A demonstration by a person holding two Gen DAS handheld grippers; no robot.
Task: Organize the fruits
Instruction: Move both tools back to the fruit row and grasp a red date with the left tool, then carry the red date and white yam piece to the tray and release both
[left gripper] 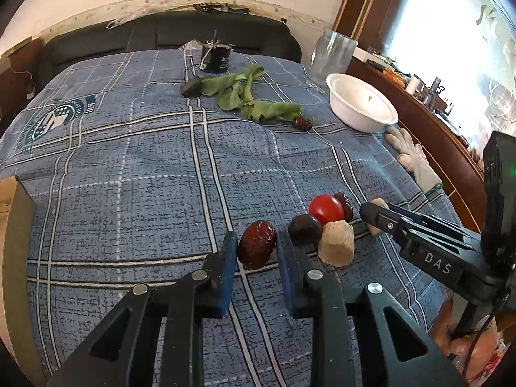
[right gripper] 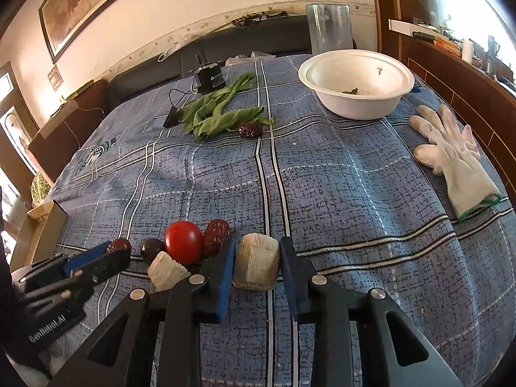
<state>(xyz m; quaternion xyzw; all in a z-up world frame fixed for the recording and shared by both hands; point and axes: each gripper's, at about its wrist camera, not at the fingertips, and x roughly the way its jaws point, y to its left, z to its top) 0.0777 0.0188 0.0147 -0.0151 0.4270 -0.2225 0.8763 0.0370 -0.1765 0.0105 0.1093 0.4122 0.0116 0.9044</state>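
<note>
On the blue plaid cloth lies a cluster: a red date (left gripper: 257, 248), a dark round fruit (left gripper: 304, 228), a red tomato (left gripper: 326, 208), a second date (left gripper: 345, 204) and a pale cut chunk (left gripper: 336, 242). My left gripper (left gripper: 256, 242) is open with the red date between its blue pads, resting on the cloth. My right gripper (right gripper: 257, 259) is open around another pale chunk (right gripper: 256, 261). The tomato (right gripper: 183, 242) and date (right gripper: 216, 237) sit just left of it. A third date (right gripper: 250, 130) lies far off by the greens.
A white bowl (right gripper: 356, 103) stands at the far right, a clear glass (right gripper: 328, 29) behind it. Green leaves (right gripper: 216, 113) and a black cylinder device (right gripper: 208, 79) lie at the back. A white glove (right gripper: 451, 154) lies near the right edge.
</note>
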